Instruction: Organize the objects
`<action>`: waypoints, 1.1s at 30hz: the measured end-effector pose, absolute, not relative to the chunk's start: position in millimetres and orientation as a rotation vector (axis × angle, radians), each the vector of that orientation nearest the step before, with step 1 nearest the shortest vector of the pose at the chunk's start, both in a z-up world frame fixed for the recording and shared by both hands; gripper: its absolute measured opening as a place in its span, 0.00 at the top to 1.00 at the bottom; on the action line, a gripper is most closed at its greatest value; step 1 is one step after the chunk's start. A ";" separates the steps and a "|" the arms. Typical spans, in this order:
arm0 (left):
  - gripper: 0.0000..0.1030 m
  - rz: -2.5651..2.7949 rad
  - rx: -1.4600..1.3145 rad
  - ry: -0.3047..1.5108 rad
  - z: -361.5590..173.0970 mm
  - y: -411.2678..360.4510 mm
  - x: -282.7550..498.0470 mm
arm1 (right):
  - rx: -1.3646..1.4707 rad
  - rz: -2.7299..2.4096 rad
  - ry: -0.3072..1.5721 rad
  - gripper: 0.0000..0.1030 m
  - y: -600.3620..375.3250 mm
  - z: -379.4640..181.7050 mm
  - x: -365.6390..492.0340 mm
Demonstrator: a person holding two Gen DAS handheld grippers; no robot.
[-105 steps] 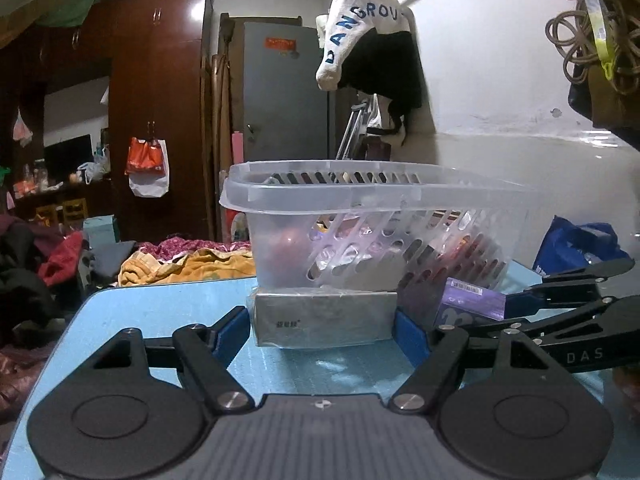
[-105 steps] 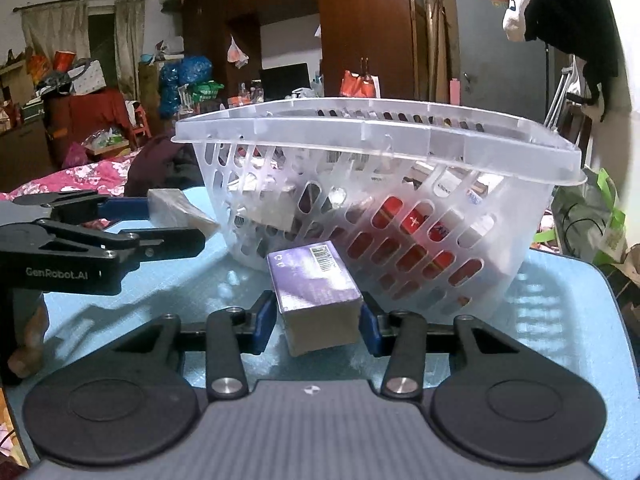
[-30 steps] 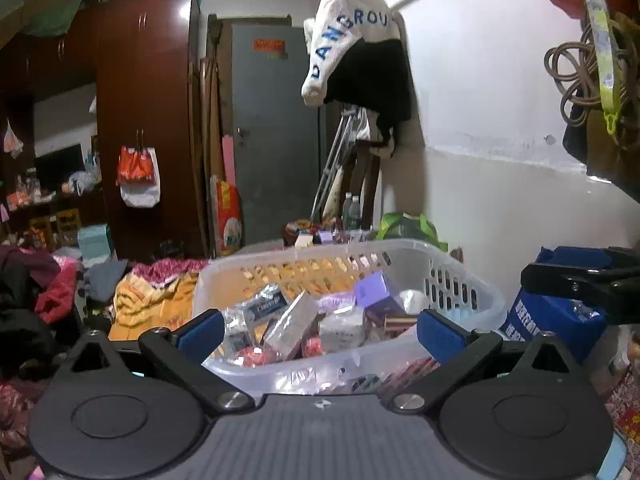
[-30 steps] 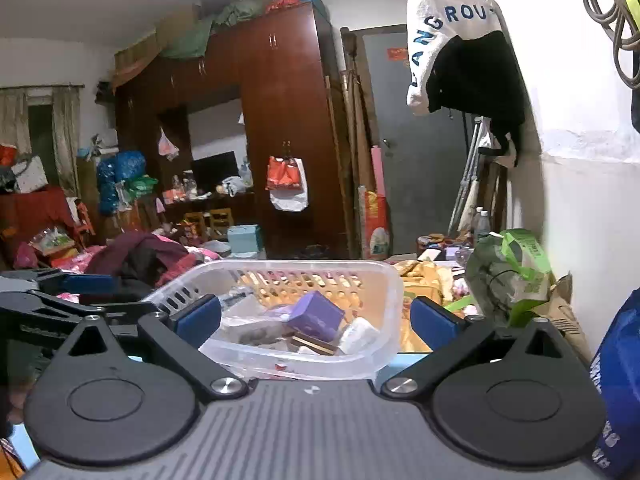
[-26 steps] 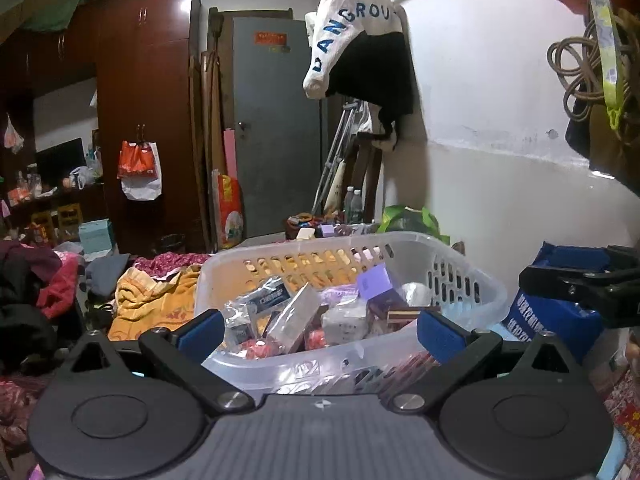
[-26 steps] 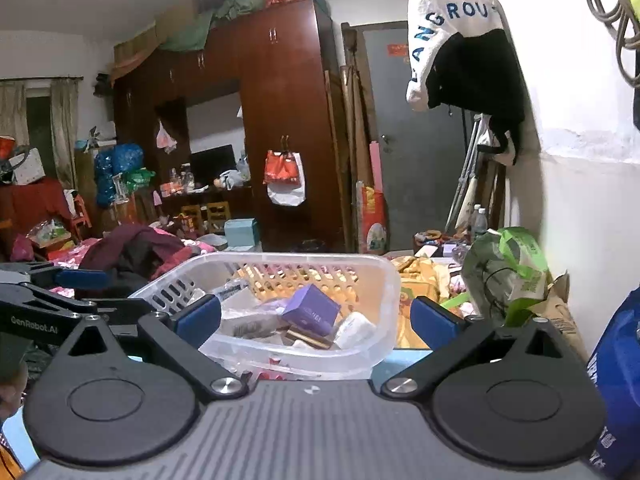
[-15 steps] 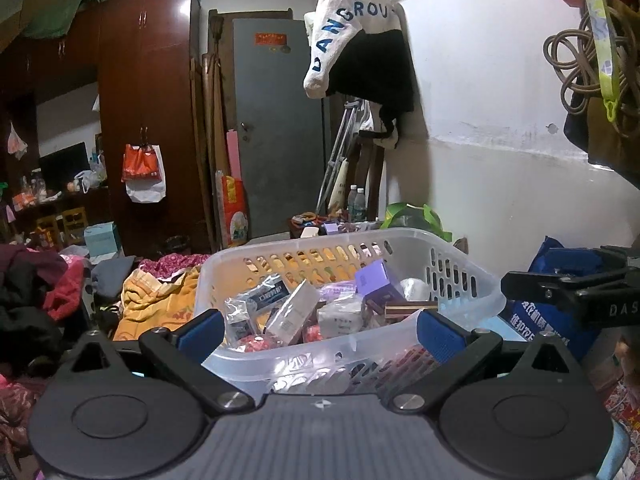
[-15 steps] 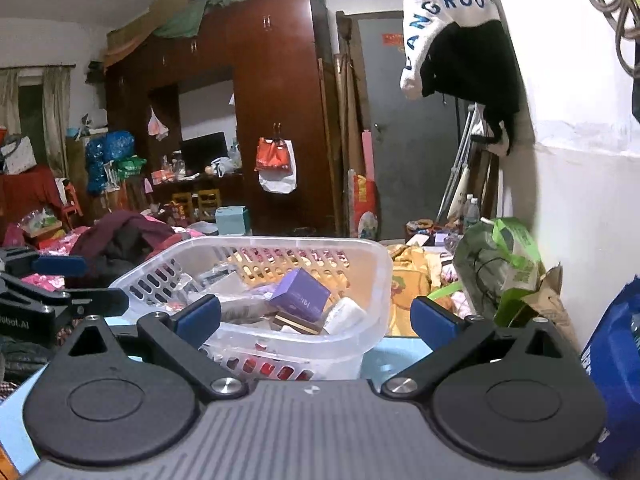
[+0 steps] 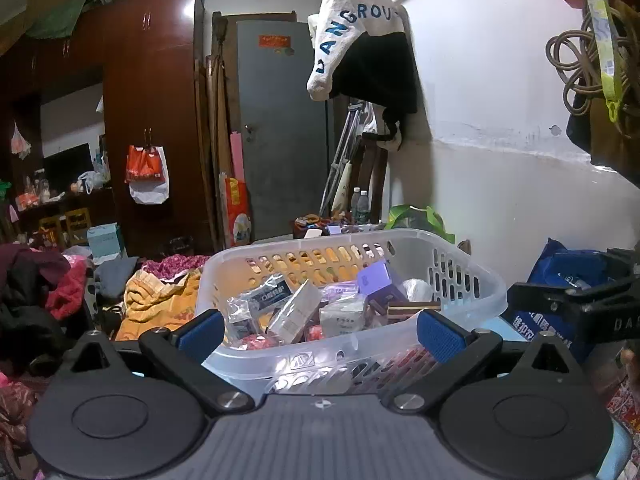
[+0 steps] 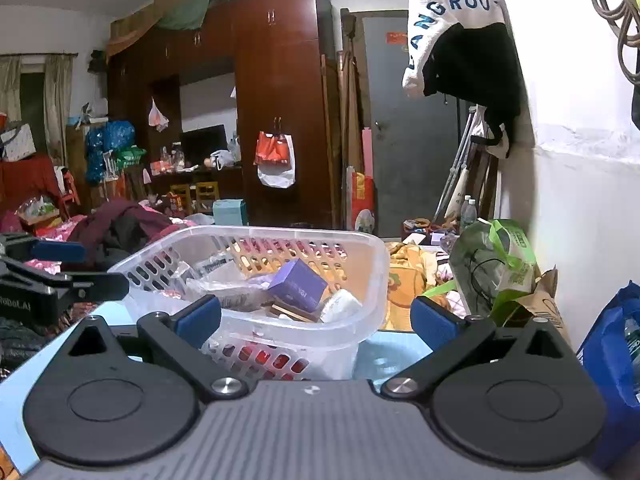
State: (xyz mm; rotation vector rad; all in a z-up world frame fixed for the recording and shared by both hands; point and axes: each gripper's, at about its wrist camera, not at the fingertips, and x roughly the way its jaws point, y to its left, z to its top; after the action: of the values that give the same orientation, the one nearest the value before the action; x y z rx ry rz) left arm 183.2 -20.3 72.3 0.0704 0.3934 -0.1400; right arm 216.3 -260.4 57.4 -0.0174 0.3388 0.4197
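A clear plastic basket (image 9: 476,280) (image 10: 376,264) stands on the light blue table (image 10: 384,354), filled with several small boxes and packets. Among them lie a purple box (image 9: 374,276) (image 10: 298,282) and a silver-grey box (image 9: 294,310). My left gripper (image 9: 318,330) is open and holds nothing; it hovers just in front of the basket's near rim. My right gripper (image 10: 316,318) is also open and holds nothing, close to the basket's right corner. Each gripper shows at the edge of the other's view.
A blue bag (image 9: 560,276) (image 10: 612,364) stands right of the basket by the white wall. A green plastic bag (image 10: 496,264) sits beyond the table. Clothes are piled on the left (image 9: 36,280). A jacket (image 9: 360,40) hangs on the wall.
3.5 s ago each gripper was shut on a box low beside the basket. Both boxes now lie in the basket, and both grippers are open, raised and have dipped slightly over the last second.
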 end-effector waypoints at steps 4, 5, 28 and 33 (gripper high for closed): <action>0.00 -0.144 0.063 0.396 72.4 -20.0 182.7 | -0.014 0.420 0.347 0.00 -262.0 57.5 218.2; 0.00 -0.143 0.061 0.397 72.2 -19.7 182.6 | -0.018 0.418 0.349 0.00 -262.0 56.8 218.4; 0.00 -0.132 0.062 0.405 69.4 -20.9 182.3 | -0.029 0.427 0.345 0.00 -262.4 52.4 215.2; 0.00 -0.135 0.049 0.414 68.7 -18.4 184.7 | -0.033 0.425 0.346 0.00 -262.7 52.7 215.5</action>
State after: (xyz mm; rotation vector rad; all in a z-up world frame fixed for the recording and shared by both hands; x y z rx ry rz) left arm 184.7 -18.4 68.7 0.0493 0.4145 -0.1350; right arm 215.5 -262.7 52.8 -0.0331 0.3463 0.4246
